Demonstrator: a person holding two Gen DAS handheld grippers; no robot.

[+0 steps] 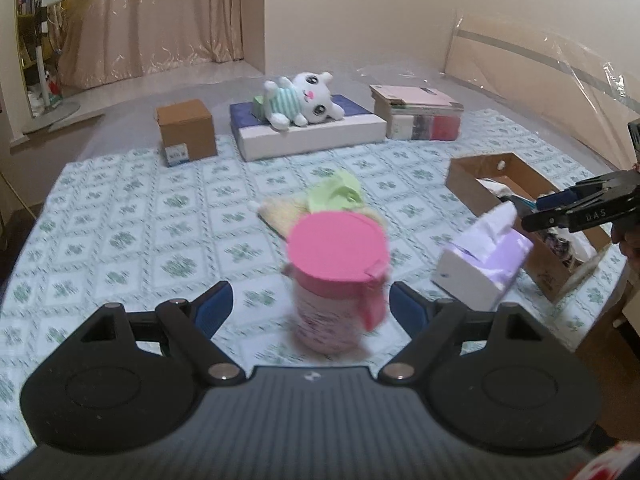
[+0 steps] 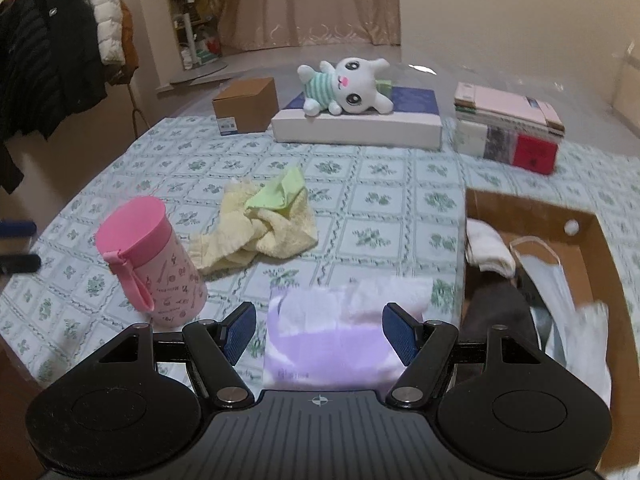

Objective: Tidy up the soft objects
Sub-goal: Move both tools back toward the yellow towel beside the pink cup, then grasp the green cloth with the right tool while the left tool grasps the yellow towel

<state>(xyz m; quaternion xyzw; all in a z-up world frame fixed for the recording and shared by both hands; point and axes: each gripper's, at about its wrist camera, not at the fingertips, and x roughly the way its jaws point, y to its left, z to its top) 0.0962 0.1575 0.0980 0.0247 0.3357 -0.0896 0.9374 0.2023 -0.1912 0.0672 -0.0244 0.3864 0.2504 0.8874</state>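
We have both claws wide and empty over the bed. The left gripper (image 1: 310,304) frames the pink cup (image 1: 339,276), pads clear of its sides, nothing held; the cup stands upright on the quilt (image 1: 120,216). The right gripper (image 2: 319,330) brackets the tissue pack (image 2: 340,332), pads apart from it, no grip that we can see. The pack lies just beside the cardboard box (image 2: 520,210), which already holds a mask (image 2: 548,272) and some cloth. The yellow towel (image 2: 264,236) with a green cloth (image 2: 280,192) on top lies mid-quilt, between cup and box; the plush (image 2: 348,84) lies on a flat box well behind. We judge the step is lining up on the tissue pack, sorting partly done. Next: close the right pads on the pack gently, it'll squash, lift, carry over the box wall. The cup isn't soft, so it likely stays out.
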